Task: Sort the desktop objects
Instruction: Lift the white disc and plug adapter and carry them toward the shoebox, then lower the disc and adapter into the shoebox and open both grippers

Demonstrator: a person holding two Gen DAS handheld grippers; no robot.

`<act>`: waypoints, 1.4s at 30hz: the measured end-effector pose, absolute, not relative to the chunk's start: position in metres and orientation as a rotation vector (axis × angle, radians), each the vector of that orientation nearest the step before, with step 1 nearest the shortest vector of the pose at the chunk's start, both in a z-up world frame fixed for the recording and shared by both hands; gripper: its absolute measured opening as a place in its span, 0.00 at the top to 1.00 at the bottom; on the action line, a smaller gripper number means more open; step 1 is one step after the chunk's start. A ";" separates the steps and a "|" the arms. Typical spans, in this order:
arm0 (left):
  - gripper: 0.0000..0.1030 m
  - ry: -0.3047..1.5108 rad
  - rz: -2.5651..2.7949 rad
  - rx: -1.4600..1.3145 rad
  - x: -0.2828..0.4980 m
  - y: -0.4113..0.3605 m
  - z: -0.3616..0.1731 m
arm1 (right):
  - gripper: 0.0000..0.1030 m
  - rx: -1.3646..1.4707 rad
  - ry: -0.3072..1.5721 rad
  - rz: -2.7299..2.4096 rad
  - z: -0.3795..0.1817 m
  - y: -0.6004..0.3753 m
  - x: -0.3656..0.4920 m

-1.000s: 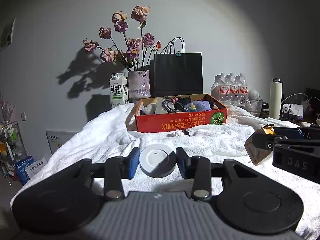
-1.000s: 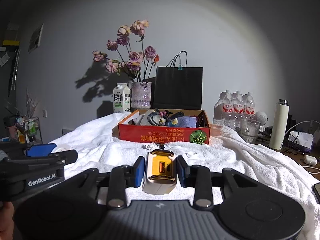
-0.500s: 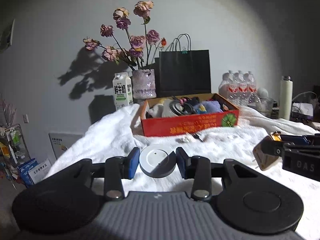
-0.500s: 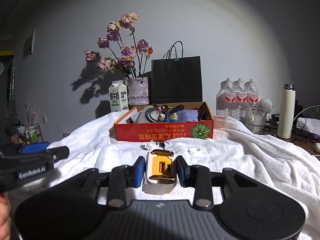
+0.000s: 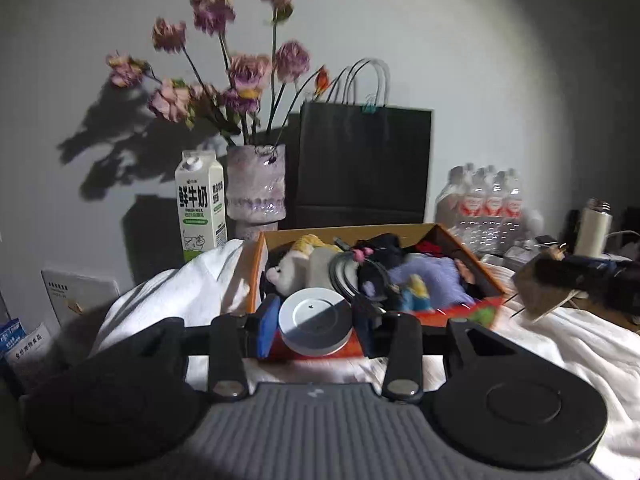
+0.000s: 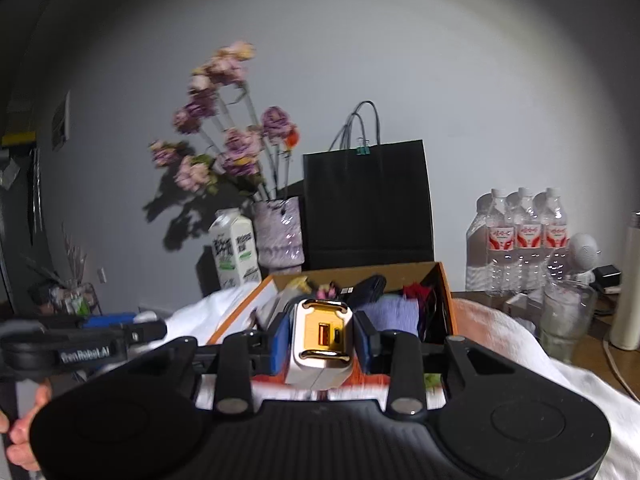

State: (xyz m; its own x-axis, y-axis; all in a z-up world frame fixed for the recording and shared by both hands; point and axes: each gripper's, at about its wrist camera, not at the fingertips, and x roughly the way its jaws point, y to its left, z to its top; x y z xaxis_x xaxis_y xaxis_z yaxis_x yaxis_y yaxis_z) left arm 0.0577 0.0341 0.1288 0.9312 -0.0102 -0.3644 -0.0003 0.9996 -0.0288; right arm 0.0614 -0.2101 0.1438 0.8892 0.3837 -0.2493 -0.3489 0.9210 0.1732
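My left gripper (image 5: 316,326) is shut on a round white disc (image 5: 315,325), held just in front of the near wall of the orange cardboard box (image 5: 460,246). The box holds a plush toy (image 5: 304,266), black cables and a purple cloth (image 5: 428,276). My right gripper (image 6: 322,342) is shut on a white and gold charger block (image 6: 322,340), held at the near edge of the same box (image 6: 446,300). The right gripper also shows at the right of the left wrist view (image 5: 580,280); the left one at the left of the right wrist view (image 6: 84,350).
A white towel (image 5: 180,292) covers the table. Behind the box stand a milk carton (image 5: 200,208), a vase of dried flowers (image 5: 256,192) and a black paper bag (image 5: 364,164). Water bottles (image 6: 520,240), a glass (image 6: 568,320) and a white flask (image 6: 630,288) stand at the right.
Both grippers have moved forward and up toward the box, each still holding its object. The box now looms close under both.
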 end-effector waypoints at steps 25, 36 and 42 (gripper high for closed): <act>0.46 0.794 0.040 -0.080 0.267 0.070 0.068 | 0.51 0.236 0.788 0.315 0.083 -0.201 0.296; 0.00 0.727 0.057 -0.111 0.250 0.055 0.114 | 0.16 0.024 0.671 0.127 0.136 -0.200 0.276; 0.00 0.532 0.098 -0.068 0.225 0.037 0.108 | 0.16 0.017 0.560 0.105 0.137 -0.195 0.255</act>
State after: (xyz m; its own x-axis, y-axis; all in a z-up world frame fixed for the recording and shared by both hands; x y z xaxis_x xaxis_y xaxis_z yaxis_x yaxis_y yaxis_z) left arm 0.2246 0.0371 0.1080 0.8571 0.0757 -0.5095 -0.1109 0.9931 -0.0391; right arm 0.2549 -0.1955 0.1365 0.8423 0.1044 -0.5289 -0.0949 0.9945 0.0452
